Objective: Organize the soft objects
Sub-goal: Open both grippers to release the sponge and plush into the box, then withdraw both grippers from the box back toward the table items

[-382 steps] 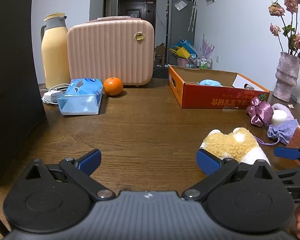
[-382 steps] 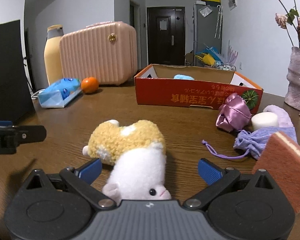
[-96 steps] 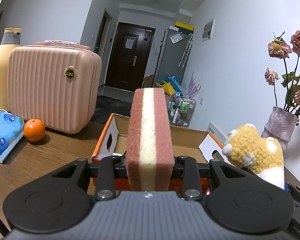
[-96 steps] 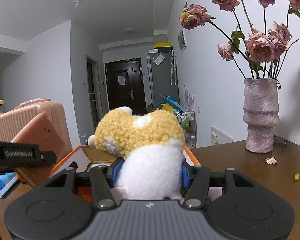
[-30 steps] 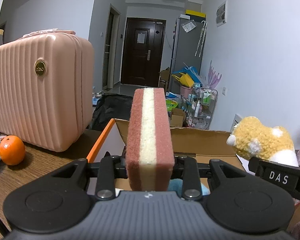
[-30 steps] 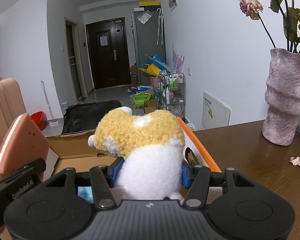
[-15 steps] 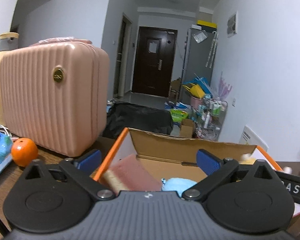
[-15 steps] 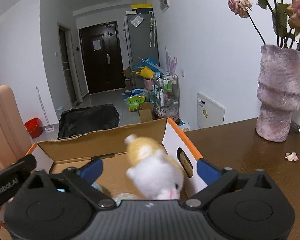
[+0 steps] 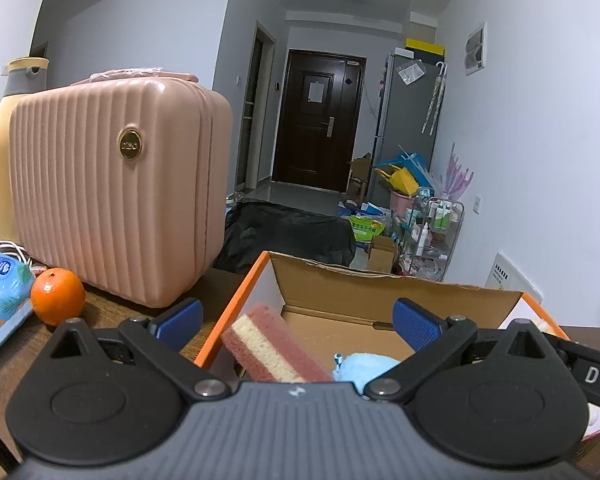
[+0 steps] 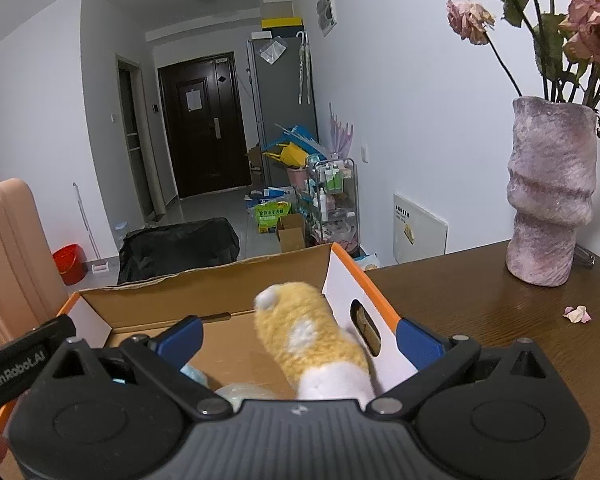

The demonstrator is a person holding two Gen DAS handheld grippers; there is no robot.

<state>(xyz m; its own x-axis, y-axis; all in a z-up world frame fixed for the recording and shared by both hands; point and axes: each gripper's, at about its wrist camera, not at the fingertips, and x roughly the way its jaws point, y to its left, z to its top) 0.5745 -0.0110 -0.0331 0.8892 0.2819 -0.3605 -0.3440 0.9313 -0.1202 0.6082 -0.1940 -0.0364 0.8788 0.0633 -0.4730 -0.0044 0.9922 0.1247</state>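
Observation:
An orange cardboard box (image 9: 236,312) stands open on the wooden table. A pink and cream sponge (image 9: 268,346) lies tilted inside it at its left wall, beside a light blue soft toy (image 9: 364,362). My left gripper (image 9: 296,322) is open and empty above the box. In the right wrist view a yellow and white plush animal (image 10: 316,344) lies in the box (image 10: 364,280) against its right wall. My right gripper (image 10: 298,336) is open and empty above it.
A pink ribbed case (image 9: 116,216) stands left of the box, with an orange (image 9: 58,296) and a blue tissue pack (image 9: 0,296) beside it. A purple vase (image 10: 548,196) with dried roses stands on the table at the right. A petal (image 10: 578,314) lies near it.
Both grippers opened half a second ago and dropped the sponge and the plush into the box. Both objects have now settled lower inside it.

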